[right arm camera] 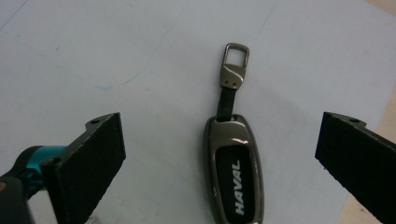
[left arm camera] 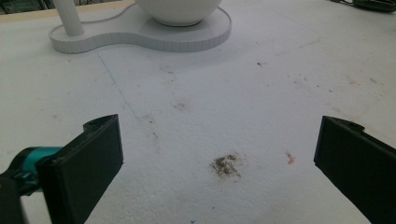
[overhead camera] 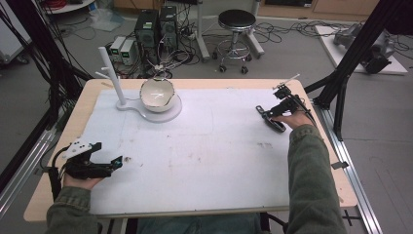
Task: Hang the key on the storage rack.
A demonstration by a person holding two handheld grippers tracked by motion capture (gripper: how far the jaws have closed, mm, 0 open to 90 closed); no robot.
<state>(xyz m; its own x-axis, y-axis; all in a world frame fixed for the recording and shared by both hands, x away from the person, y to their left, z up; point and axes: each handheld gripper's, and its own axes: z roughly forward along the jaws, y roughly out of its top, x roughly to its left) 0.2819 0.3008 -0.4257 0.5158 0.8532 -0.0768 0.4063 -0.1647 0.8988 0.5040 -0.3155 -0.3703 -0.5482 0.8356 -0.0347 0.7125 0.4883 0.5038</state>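
Both tongs — left (overhead camera: 116,162), right (overhead camera: 265,117) — gape wide.

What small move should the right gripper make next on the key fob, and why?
Probably ease the right gripper straight down and close on the key fob. Its jaws stand wide open with the fob lying flat on the mat between them, untouched, strap and clip pointing away. The left gripper is open over bare mat.

A car key fob (right arm camera: 235,172) was cased in glossy dark metal, with a polished metal clip on a matt black strap. The right gripper (right arm camera: 219,154) had matt, finely textured black pads (right arm camera: 100,144). The table (overhead camera: 97,84) was of pale wood under a matt, stained white sheet (left arm camera: 261,93).
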